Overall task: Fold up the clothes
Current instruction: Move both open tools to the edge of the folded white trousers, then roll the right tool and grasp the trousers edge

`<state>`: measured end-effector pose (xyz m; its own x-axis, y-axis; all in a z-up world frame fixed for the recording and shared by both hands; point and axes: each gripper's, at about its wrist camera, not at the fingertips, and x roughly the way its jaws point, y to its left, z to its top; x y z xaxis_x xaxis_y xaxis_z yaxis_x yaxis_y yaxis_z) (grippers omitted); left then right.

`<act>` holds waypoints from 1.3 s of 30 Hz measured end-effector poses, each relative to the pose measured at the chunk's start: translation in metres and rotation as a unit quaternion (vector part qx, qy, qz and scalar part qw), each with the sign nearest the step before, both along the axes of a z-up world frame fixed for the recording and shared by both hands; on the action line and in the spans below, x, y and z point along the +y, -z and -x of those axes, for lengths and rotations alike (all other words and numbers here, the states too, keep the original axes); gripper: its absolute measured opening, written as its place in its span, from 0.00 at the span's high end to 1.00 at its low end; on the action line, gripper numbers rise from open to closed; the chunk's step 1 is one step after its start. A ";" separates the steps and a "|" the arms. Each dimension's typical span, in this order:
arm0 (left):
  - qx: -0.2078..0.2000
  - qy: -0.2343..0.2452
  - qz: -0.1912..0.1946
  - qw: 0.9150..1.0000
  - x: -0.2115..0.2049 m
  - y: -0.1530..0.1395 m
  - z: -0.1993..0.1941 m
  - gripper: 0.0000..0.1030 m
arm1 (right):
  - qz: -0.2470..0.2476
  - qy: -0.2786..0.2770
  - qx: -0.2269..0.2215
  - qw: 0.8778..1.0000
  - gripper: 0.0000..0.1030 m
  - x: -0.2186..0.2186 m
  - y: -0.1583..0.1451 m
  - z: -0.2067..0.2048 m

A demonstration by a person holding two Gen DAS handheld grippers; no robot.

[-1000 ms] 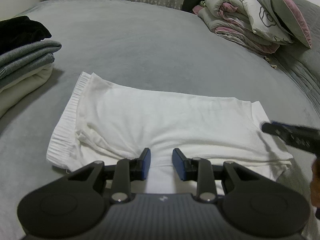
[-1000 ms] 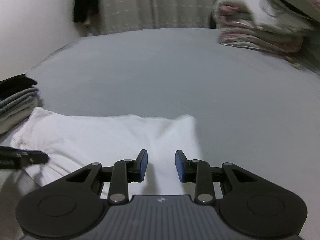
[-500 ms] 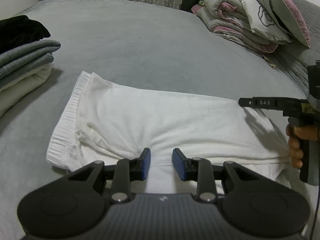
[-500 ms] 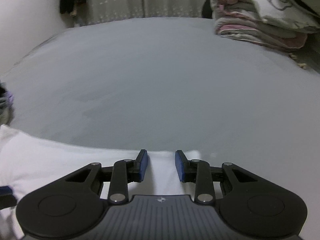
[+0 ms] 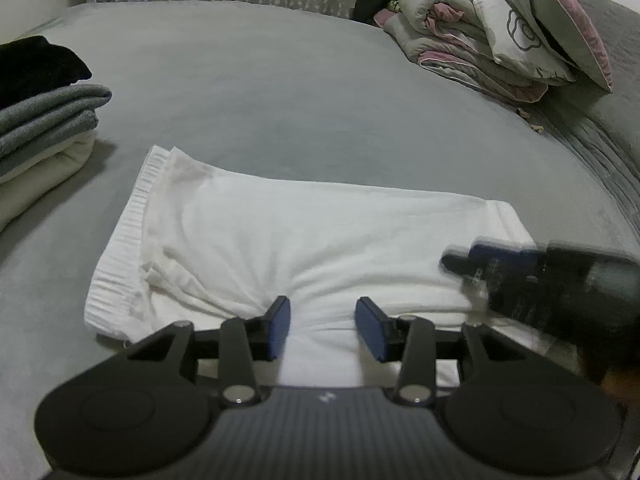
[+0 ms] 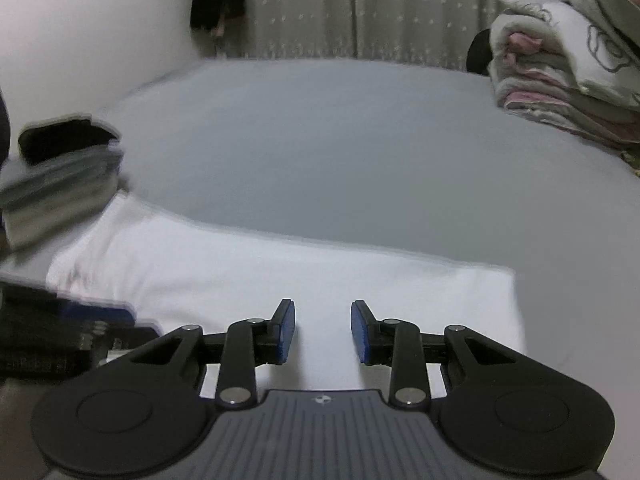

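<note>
A white garment (image 5: 304, 240), folded into a long band with a ribbed hem at its left end, lies flat on the grey bed (image 5: 260, 92). My left gripper (image 5: 323, 326) is open and empty over the garment's near edge at its middle. My right gripper (image 6: 322, 330) is open and empty over the garment's right part (image 6: 280, 276). In the left wrist view the right gripper (image 5: 472, 258) shows blurred at the garment's right end. In the right wrist view the left gripper (image 6: 80, 332) shows blurred at the lower left.
A stack of folded clothes, black on grey on cream (image 5: 36, 116), sits at the left edge of the bed and also shows in the right wrist view (image 6: 60, 172). Folded quilts and pillows (image 5: 500, 36) are piled at the back right. Curtains (image 6: 360, 8) hang behind the bed.
My left gripper's jaws have opened wider while it stayed in place. My right gripper swung up and away, then came back down over the garment's right end.
</note>
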<state>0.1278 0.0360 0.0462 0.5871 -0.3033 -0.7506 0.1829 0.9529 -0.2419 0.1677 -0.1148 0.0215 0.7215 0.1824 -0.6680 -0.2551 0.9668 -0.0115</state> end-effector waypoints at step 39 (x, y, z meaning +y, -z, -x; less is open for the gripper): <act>-0.042 0.020 -0.066 0.997 -0.044 0.005 0.016 0.58 | -0.051 0.034 -0.006 0.998 0.70 -0.027 0.002 0.069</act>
